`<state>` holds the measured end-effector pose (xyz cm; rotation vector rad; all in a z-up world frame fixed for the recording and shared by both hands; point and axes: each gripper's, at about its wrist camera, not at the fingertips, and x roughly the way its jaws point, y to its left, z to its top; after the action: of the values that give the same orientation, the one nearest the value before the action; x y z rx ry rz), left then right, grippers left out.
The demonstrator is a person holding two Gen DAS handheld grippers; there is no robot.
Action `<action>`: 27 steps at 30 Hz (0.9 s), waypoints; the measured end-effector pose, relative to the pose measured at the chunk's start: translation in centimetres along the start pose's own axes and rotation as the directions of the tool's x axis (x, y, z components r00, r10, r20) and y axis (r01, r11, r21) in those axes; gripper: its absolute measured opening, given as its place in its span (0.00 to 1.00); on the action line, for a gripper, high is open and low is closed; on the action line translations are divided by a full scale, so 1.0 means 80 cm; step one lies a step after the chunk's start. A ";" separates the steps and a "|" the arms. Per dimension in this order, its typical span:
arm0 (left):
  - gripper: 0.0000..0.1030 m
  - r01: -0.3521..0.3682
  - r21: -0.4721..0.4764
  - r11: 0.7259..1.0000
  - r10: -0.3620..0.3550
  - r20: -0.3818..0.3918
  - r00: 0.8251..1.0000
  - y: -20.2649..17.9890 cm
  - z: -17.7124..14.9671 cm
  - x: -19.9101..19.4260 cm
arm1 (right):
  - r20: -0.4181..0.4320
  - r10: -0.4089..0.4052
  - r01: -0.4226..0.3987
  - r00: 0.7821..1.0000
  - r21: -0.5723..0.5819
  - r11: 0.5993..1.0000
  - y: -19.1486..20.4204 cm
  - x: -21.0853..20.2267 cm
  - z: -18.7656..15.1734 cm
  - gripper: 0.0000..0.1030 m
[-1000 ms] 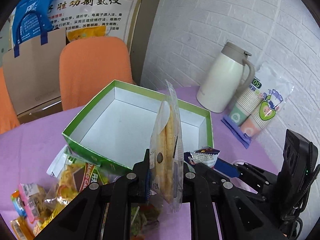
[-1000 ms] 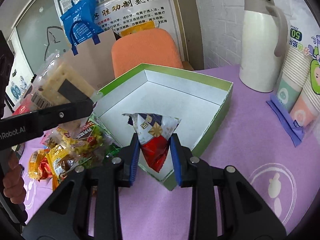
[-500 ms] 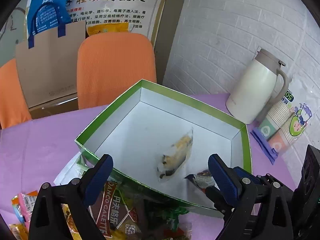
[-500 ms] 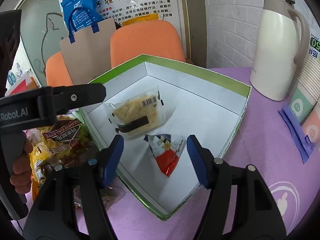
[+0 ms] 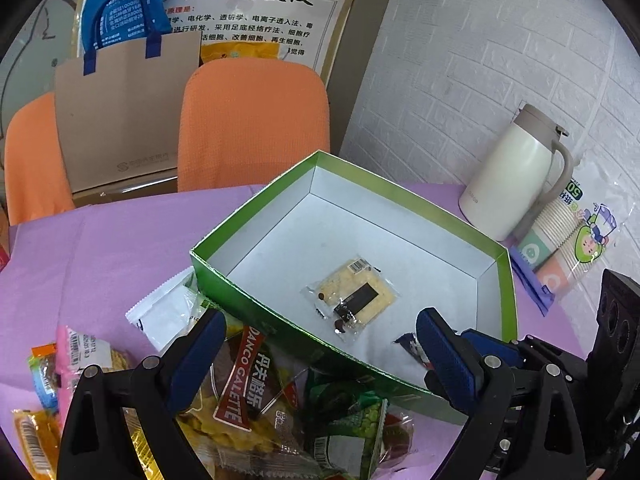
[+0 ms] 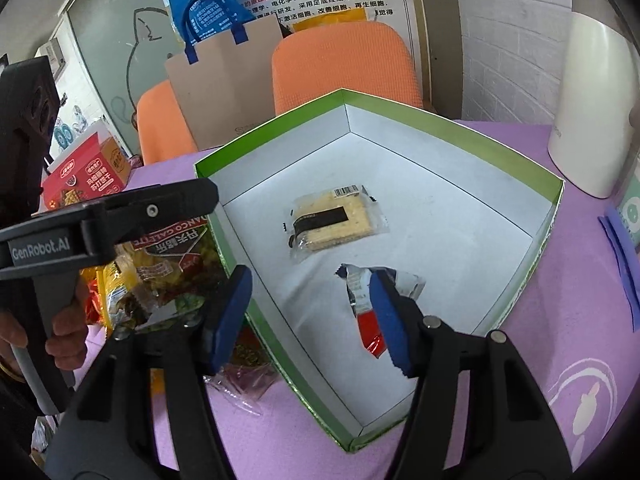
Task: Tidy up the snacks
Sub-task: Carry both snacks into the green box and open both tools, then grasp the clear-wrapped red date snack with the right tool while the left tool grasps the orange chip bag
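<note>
We now have two snacks lying flat on the white floor of the shallow green-rimmed cardboard box (image 6: 558,194): the clear-wrapped pale cracker packet with a black band (image 6: 334,222) sits near the middle, and the crumpled red, white and blue foil snack packet (image 6: 370,300) lies just beside it, nearer the front wall. A second ago each was pinched in a gripper above the box; half a second ago the jaws had parted and the packets were dropping in. Our left gripper (image 5: 320,356) hangs with its blue pads wide apart and nothing between them, over the box's near edge and the heap beyond it. Our right gripper (image 6: 312,316) is likewise spread and empty, one pad in front of the foil packet. So both drops look complete, and we judge the next job is fetching more from the loose pile of bright snack packets (image 5: 248,404) on the purple-covered bench (image 5: 100,240), just outside the box's near wall. Further out stand the cream thermos jug (image 5: 512,176) and the bagged sleeve of paper cups (image 5: 568,244), well apart from the work.
</note>
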<state>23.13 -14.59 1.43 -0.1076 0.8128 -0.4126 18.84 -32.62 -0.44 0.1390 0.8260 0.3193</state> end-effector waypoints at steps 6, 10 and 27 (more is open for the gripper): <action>0.95 -0.023 0.041 0.999 0.021 0.039 0.999 -0.009 -0.013 -0.043 | 0.009 -0.040 0.040 0.999 -0.007 0.999 0.013 -0.015 -0.009 0.67; 0.96 -0.001 0.067 0.998 -0.007 0.117 0.993 -0.012 -0.026 -0.103 | 0.117 -0.111 0.118 0.987 -0.051 0.992 0.047 -0.064 -0.016 0.89; 1.00 -0.039 0.109 0.993 0.023 0.152 0.988 0.036 -0.219 -0.209 | 0.077 0.009 -0.013 0.997 0.056 0.998 0.105 -0.087 -0.135 0.90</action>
<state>1.15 -4.19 0.11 -0.0211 0.6403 -0.4147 4.54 -27.00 -0.81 0.2074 0.7587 0.2995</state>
